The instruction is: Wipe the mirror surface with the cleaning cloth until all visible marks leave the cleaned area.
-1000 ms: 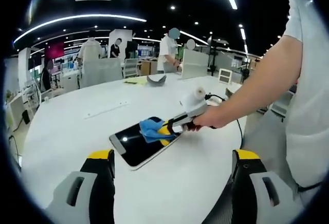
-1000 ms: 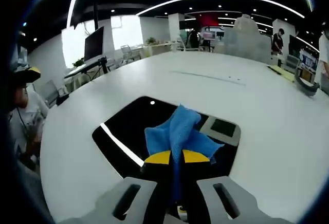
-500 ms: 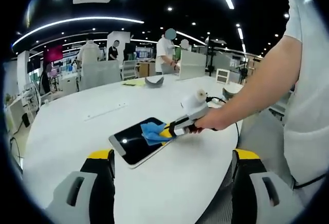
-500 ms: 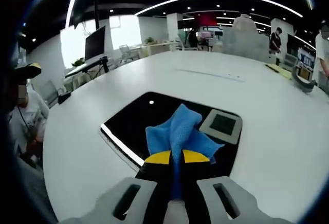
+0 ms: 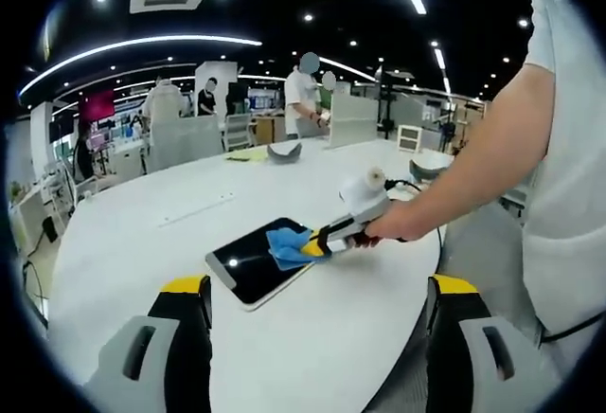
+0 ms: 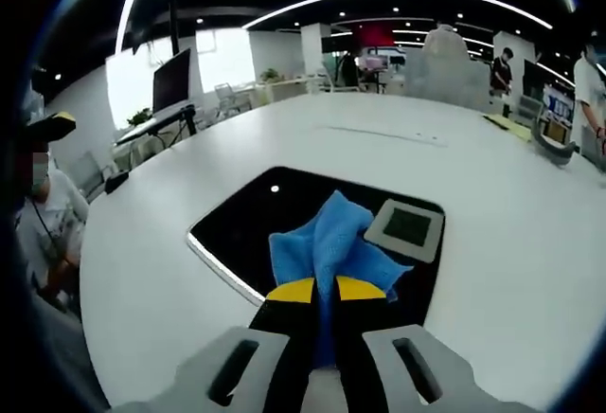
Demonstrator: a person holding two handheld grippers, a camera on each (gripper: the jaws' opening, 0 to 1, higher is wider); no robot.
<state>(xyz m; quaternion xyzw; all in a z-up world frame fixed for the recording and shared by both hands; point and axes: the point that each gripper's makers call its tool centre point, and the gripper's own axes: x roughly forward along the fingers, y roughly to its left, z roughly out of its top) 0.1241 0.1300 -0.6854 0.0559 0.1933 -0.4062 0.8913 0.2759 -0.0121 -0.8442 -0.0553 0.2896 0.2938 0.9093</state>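
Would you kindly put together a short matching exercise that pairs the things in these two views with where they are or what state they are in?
Things:
1. cleaning cloth
2. mirror
3. left tool
4. right tool

Places or states:
A. lying flat on the white table
B. open, held above the table and apart from the mirror
C. blue, bunched up on the dark glass
D. shut on the cloth, pressing it against the mirror

Pairs: 1-C, 2-A, 3-B, 4-D
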